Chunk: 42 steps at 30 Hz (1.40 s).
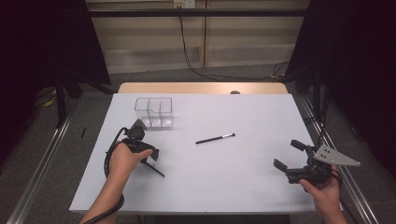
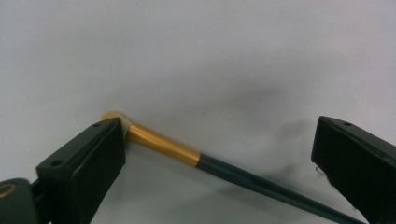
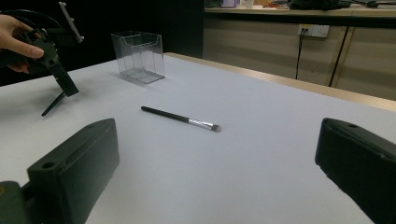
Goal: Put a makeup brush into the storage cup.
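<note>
The left gripper (image 1: 148, 157) is tipped steeply down at the bench, near its left edge and a little toward the person's side, with its jaws spread and a brush between them. In the left gripper view this gold-banded brush (image 2: 205, 163) lies flat on the white surface and runs slantwise across the gap: its gold ferrule and pale tip sit right against the inner face of one jaw, while the dark handle passes out under the other. So the long axis crosses the opening at an angle, not square to it, and nothing is pinched yet. In the high view the handle shows as a thin dark line trailing from the jaws toward the near edge. A squeeze here would likely catch it at the ferrule end, well off its middle, so it may swing when lifted.

The right gripper (image 1: 290, 159) hovers near the right edge, jaws wide apart and empty.

Between the two, about mid-bench, lies a second brush (image 1: 215, 138) with a silver ferrule, its bristle end pointing right.

Just beyond the left gripper, toward the far left corner, stands a clear divided box (image 1: 154, 112).
</note>
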Each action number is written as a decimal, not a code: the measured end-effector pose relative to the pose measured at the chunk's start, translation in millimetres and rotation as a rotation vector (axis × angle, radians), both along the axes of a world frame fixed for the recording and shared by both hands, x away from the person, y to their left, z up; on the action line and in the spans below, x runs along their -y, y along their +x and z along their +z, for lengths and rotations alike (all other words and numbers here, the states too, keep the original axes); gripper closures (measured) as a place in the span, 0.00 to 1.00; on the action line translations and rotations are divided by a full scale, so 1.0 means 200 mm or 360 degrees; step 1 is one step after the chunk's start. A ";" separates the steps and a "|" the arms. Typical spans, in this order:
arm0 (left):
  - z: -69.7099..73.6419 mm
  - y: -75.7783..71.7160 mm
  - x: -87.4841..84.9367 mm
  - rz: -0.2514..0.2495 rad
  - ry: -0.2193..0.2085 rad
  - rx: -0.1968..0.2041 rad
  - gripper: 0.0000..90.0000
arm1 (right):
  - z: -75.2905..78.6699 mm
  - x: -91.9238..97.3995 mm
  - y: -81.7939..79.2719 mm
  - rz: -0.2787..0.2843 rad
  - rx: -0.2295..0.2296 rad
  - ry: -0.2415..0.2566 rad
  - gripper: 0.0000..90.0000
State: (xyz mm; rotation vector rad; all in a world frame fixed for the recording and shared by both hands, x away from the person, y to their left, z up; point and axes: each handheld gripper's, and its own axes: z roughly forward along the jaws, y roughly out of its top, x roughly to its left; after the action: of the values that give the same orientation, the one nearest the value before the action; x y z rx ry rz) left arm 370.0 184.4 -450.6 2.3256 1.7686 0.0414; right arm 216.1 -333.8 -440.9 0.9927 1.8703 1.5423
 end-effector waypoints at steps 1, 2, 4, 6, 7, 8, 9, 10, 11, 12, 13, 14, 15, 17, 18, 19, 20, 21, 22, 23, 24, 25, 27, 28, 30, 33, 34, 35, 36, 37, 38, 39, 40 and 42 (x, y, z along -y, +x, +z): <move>0.00 0.00 0.00 -0.0012 0.0003 -0.0007 0.04 | 0.00 0.00 0.00 0.0000 0.0000 0.0000 0.00; 0.00 -0.01 0.00 -0.0009 0.0009 0.0000 0.05 | 0.00 0.00 0.00 -0.0002 0.0002 0.0001 0.00; 0.00 -0.01 -0.01 0.0001 0.0013 0.0004 0.05 | 0.00 0.00 0.00 -0.0003 0.0002 0.0002 0.00; -0.01 -0.01 -0.02 -0.0001 0.0025 -0.0002 0.06 | 0.00 0.00 0.00 -0.0003 0.0001 0.0002 0.00; -0.01 -0.01 -0.02 0.0006 0.0028 0.0003 0.08 | 0.00 0.00 0.00 -0.0003 0.0002 0.0002 0.00; 0.00 -0.02 -0.02 -0.0002 0.0039 0.0018 0.10 | 0.00 0.00 0.00 -0.0004 0.0002 0.0001 0.00; 0.00 -0.02 -0.02 -0.0002 0.0039 0.0018 0.12 | 0.00 0.00 0.00 -0.0004 0.0002 0.0001 0.00; 0.00 -0.02 -0.02 -0.0008 0.0050 0.0029 0.12 | 0.00 0.00 0.00 -0.0003 0.0002 0.0001 0.00; 0.00 -0.03 -0.02 -0.0020 0.0064 0.0031 0.13 | 0.00 0.00 0.00 -0.0003 0.0001 -0.0001 0.00; -0.01 -0.04 0.00 -0.0053 0.0108 0.0057 0.14 | 0.00 0.00 0.00 -0.0003 0.0001 -0.0001 0.00; -0.01 -0.04 0.00 -0.0053 0.0108 0.0057 0.15 | 0.00 0.00 0.00 -0.0003 0.0001 -0.0001 0.00; -0.01 -0.04 0.00 -0.0070 0.0122 0.0062 0.17 | 0.00 0.00 0.00 -0.0002 0.0003 0.0000 0.00; -0.01 -0.04 0.00 -0.0061 0.0142 0.0071 0.17 | 0.00 0.00 0.00 -0.0002 0.0003 0.0000 0.00; -0.01 -0.04 0.00 -0.0056 0.0148 0.0068 0.19 | 0.00 0.00 0.00 0.0002 0.0004 0.0002 0.00; 0.00 -0.04 0.00 -0.0058 0.0143 0.0073 0.24 | 0.01 0.00 0.00 -0.0001 0.0013 0.0002 0.00; 0.00 -0.04 0.00 -0.0051 0.0146 0.0076 0.24 | 0.01 0.00 0.00 -0.0001 0.0013 0.0002 0.00; 0.01 -0.04 0.01 -0.0068 0.0147 0.0068 0.29 | 0.01 0.00 0.00 -0.0006 0.0014 0.0006 0.00; 0.01 -0.05 0.01 -0.0064 0.0143 0.0072 0.34 | 0.01 0.01 0.00 -0.0007 0.0011 0.0005 0.00; 0.02 -0.05 0.02 -0.0065 0.0143 0.0068 0.42 | 0.00 0.01 0.00 -0.0011 0.0007 0.0005 0.00; 0.02 -0.04 0.02 -0.0079 0.0145 0.0067 0.42 | 0.00 0.01 0.00 -0.0011 0.0007 0.0005 0.00; 0.02 -0.04 0.03 -0.0073 0.0145 0.0061 0.44 | 0.00 0.01 0.00 -0.0010 0.0007 0.0008 0.00; 0.02 -0.04 0.03 -0.0080 0.0147 0.0056 0.46 | 0.00 0.01 0.00 -0.0011 0.0006 0.0008 0.00; 0.04 -0.04 0.03 -0.0079 0.0137 0.0049 0.58 | 0.00 0.01 0.00 -0.0006 0.0006 0.0012 0.00; 0.04 -0.04 0.03 -0.0089 0.0134 0.0044 0.69 | 0.00 0.00 0.00 -0.0009 0.0002 0.0013 0.00; 0.04 -0.04 0.04 -0.0096 0.0143 0.0026 0.71 | 0.00 0.01 0.00 -0.0004 0.0004 0.0004 0.00; 0.04 -0.03 0.05 -0.0122 0.0137 -0.0009 0.86 | 0.00 0.01 0.00 -0.0006 0.0004 0.0004 0.00; 0.04 -0.03 0.05 -0.0122 0.0138 -0.0007 0.87 | 0.00 0.01 0.00 -0.0003 0.0005 0.0003 0.00; 0.04 -0.02 0.05 -0.0123 0.0140 -0.0018 0.87 | 0.00 0.01 0.00 -0.0003 0.0005 0.0003 0.00; 0.04 -0.02 0.05 -0.0127 0.0137 -0.0021 0.87 | 0.00 0.01 0.00 -0.0005 0.0003 0.0003 0.00; 0.04 -0.02 0.04 -0.0131 0.0130 -0.0022 0.87 | 0.00 0.01 0.00 -0.0005 0.0003 0.0004 0.00; 0.04 -0.02 0.04 -0.0131 0.0126 -0.0009 0.89 | 0.00 0.01 0.00 -0.0005 0.0005 -0.0002 0.00; 0.04 -0.02 0.04 -0.0134 0.0123 -0.0009 0.91 | 0.00 0.01 0.00 -0.0003 0.0004 0.0000 0.00; 0.04 -0.02 0.03 -0.0142 0.0123 -0.0014 0.92 | 0.00 0.01 0.00 -0.0003 0.0003 0.0004 0.00; 0.04 -0.02 0.03 -0.0145 0.0113 -0.0021 0.92 | 0.00 0.01 0.00 -0.0004 0.0004 0.0002 0.00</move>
State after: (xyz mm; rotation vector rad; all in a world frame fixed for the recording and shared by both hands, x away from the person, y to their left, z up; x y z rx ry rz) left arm 366.9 178.3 -441.7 2.4586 1.6916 0.0753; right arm 216.5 -334.9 -441.2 0.9930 1.8661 1.5432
